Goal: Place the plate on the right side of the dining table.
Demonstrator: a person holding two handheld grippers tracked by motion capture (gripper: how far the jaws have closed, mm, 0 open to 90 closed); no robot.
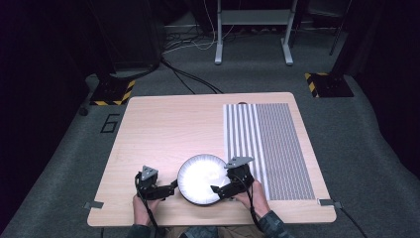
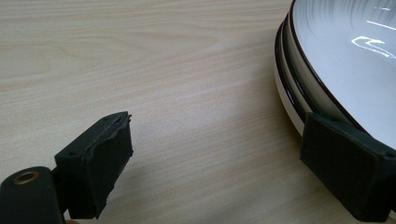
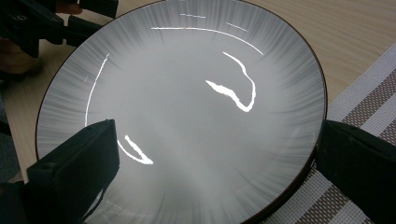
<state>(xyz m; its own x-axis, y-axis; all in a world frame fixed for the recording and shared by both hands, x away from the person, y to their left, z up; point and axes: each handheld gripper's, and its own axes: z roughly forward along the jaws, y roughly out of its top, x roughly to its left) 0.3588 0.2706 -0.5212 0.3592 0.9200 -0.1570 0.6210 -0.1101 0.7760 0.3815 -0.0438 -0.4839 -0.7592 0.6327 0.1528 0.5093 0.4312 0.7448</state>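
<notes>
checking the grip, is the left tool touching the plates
Cannot tell: in the left gripper view the left tool is open, one pad overlapping the plates' rim, contact unclear.

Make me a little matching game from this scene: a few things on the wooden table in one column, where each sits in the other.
Things:
1. round white plate with dark rim
2. grey-and-white striped woven placemat
3. left hand-held gripper
4. right hand-held gripper

Places:
A. covers the table's right part
B. open at the plate's left edge
C. near the front edge, between both grippers
D. open, jaws astride the plate's right rim

Pairs: 1-C, 2-A, 3-B, 4-D
</notes>
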